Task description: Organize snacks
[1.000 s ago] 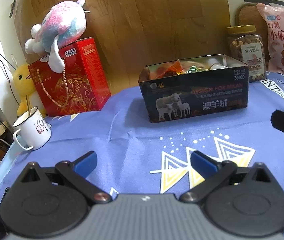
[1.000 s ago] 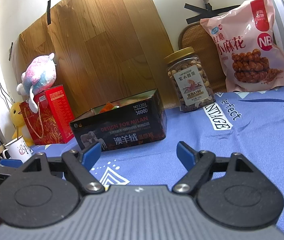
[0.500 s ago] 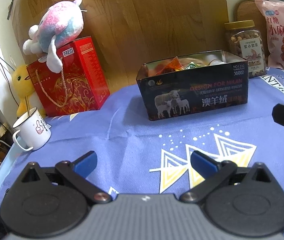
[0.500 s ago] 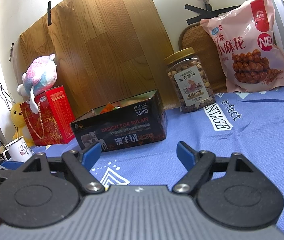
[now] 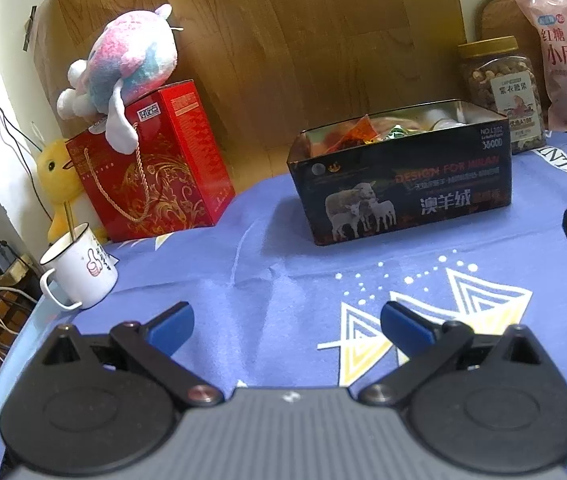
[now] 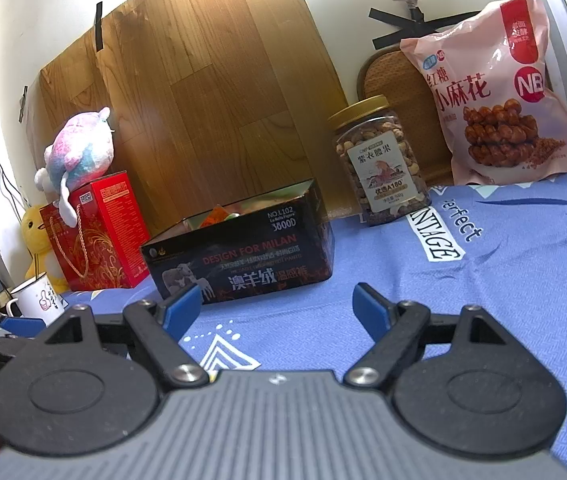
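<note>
Both grippers, left gripper (image 5: 286, 322) and right gripper (image 6: 274, 305), are held wide and empty. Black tin (image 6: 243, 256) sits mid-table; nut jar (image 6: 381, 164) near the back edge should be approached level, gripped mid-body.

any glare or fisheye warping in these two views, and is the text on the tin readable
Left wrist view: dim and warm, corners vignetted black, wooden board bowed, black tin lettering partly smeared. Right wrist view: brighter, glare blown out above the board, shine on the pink snack bag, tin's "DESIGN FOR MILAN" legible.
</note>
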